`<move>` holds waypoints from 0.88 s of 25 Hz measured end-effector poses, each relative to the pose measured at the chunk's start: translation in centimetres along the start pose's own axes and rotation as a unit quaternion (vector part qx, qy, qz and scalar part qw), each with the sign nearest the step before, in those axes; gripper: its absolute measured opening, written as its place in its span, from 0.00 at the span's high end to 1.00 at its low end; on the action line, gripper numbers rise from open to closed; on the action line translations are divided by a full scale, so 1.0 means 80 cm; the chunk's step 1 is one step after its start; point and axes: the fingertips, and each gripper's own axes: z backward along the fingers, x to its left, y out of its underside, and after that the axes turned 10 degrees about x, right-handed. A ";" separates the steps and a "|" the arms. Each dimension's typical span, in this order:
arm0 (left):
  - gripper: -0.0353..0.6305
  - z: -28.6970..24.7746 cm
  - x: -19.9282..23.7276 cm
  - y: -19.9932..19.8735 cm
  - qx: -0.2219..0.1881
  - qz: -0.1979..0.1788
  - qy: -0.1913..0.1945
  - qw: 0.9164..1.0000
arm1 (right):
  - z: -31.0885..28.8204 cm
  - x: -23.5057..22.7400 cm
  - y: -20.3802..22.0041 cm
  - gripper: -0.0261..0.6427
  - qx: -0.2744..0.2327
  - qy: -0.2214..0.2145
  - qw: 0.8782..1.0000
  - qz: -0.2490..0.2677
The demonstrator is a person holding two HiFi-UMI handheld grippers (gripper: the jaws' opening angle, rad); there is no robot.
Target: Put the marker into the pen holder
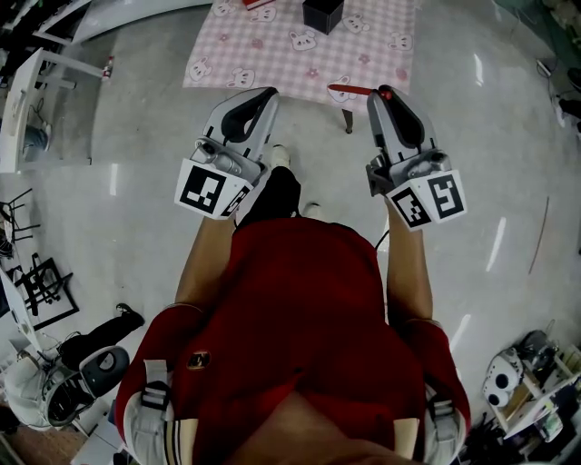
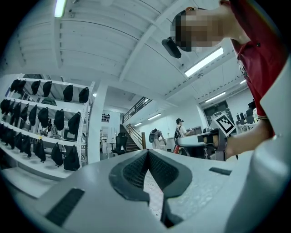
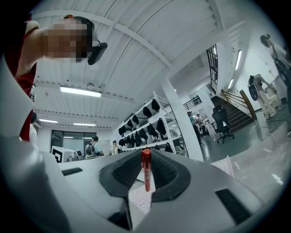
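My right gripper (image 1: 381, 93) is shut on a red marker (image 1: 349, 89), which sticks out leftward from its tip over the near edge of the table. In the right gripper view the marker (image 3: 146, 170) sits pinched between the dark pads (image 3: 129, 170). The black pen holder (image 1: 322, 14) stands at the far side of the pink checked tablecloth (image 1: 272, 54), well beyond both grippers. My left gripper (image 1: 263, 93) hovers at the table's near edge, shut with nothing in it; its pads (image 2: 136, 170) meet at the tip.
A table leg (image 1: 348, 120) shows below the cloth edge. A white rack (image 1: 27, 100) stands at the left, and clutter lies at the lower right (image 1: 517, 372). The gripper views show shelves of black bags (image 2: 45, 123), stairs and distant people.
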 end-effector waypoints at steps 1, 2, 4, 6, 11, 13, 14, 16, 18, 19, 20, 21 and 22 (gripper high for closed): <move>0.94 -0.005 0.009 0.001 -0.002 0.000 0.000 1.000 | -0.009 -0.003 -0.001 0.88 0.003 0.001 1.000 0.002; 0.94 -0.010 0.018 0.001 -0.003 0.001 0.001 1.000 | -0.019 -0.007 -0.001 0.88 0.005 0.003 1.000 0.003; 0.94 -0.022 0.040 0.005 -0.004 0.001 0.003 1.000 | -0.042 -0.016 -0.002 0.88 0.011 0.005 1.000 0.006; 0.94 -0.038 0.063 0.008 -0.005 0.004 0.008 1.000 | -0.066 -0.028 -0.003 0.88 0.016 0.010 1.000 0.008; 0.94 -0.066 0.115 0.015 -0.004 0.012 0.025 1.000 | -0.118 -0.046 -0.007 0.88 0.024 0.027 0.999 0.010; 0.94 -0.071 0.133 0.017 -0.003 0.014 0.033 0.999 | -0.135 -0.048 -0.009 0.88 0.026 0.034 0.999 0.011; 0.94 -0.078 0.145 0.017 -0.003 0.015 0.036 0.999 | -0.147 -0.053 -0.011 0.88 0.027 0.038 0.999 0.011; 0.94 -0.098 0.172 0.018 -0.003 0.017 0.042 0.999 | -0.174 -0.069 -0.016 0.88 0.027 0.047 0.998 0.012; 0.94 -0.113 0.195 0.019 -0.006 0.020 0.048 0.999 | -0.197 -0.080 -0.019 0.88 0.028 0.055 0.998 0.014; 0.94 -0.119 0.205 0.020 -0.007 0.020 0.052 0.998 | -0.208 -0.084 -0.020 0.88 0.029 0.060 0.998 0.015; 0.94 -0.124 0.214 0.022 -0.008 0.021 0.055 0.998 | -0.218 -0.088 -0.020 0.88 0.029 0.064 0.997 0.017; 0.94 -0.129 0.223 0.023 -0.008 0.021 0.059 0.998 | -0.228 -0.092 -0.019 0.88 0.029 0.068 0.997 0.018; 0.94 -0.134 0.230 0.025 -0.009 0.021 0.062 0.998 | -0.238 -0.096 -0.019 0.88 0.030 0.073 0.997 0.020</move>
